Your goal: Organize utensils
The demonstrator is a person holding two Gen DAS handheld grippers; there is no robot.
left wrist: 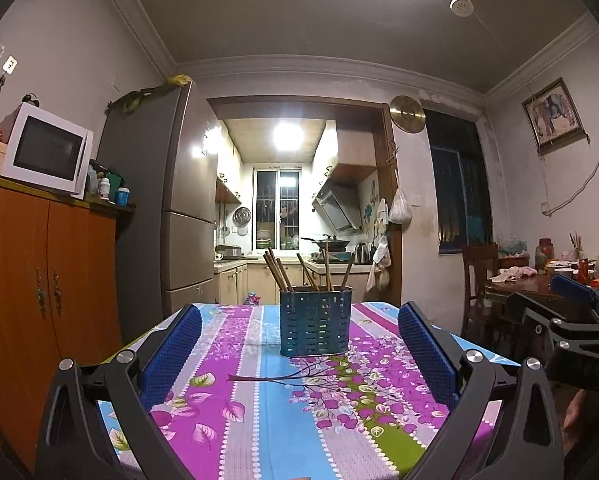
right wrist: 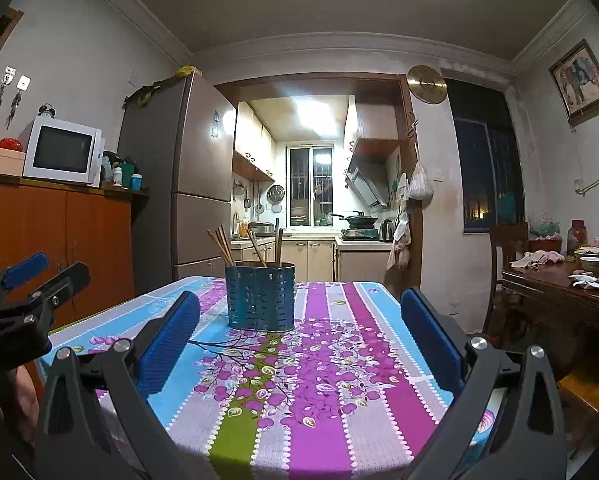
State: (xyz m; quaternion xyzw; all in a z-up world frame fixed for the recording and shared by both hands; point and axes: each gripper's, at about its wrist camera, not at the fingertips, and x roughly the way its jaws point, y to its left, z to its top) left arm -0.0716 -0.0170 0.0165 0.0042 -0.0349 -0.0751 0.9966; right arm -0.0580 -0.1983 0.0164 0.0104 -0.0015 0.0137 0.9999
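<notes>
The left gripper (left wrist: 299,354) was held wide open above the near edge of the tabletop, its two blue ribbed pads (left wrist: 171,354) spread far apart with nothing between them. The right gripper (right wrist: 301,338) was also wide open and empty, its blue pads (right wrist: 431,338) apart over the same near edge. Each gripper showed at the side of the other's view, so the two sat side by side, apart from each other.

Beyond both grippers, a blue perforated holder (left wrist: 315,322) stood upright toward the far edge of the tabletop, well apart from the pads. Several brown chopsticks (left wrist: 277,272) stuck out of its top, leaning at different angles. The table was covered by a striped cloth (left wrist: 267,400) in purple, blue and green, printed with flowers and leaves.

Past the far edge, a tall grey fridge (left wrist: 179,208) stood on the left beside an orange wooden cabinet (left wrist: 47,272) that carried a white microwave (left wrist: 47,150). An open doorway led to a lit kitchen with a window (left wrist: 277,208). On the right, a dark wooden dining table (right wrist: 559,284) held bowls and jars.
</notes>
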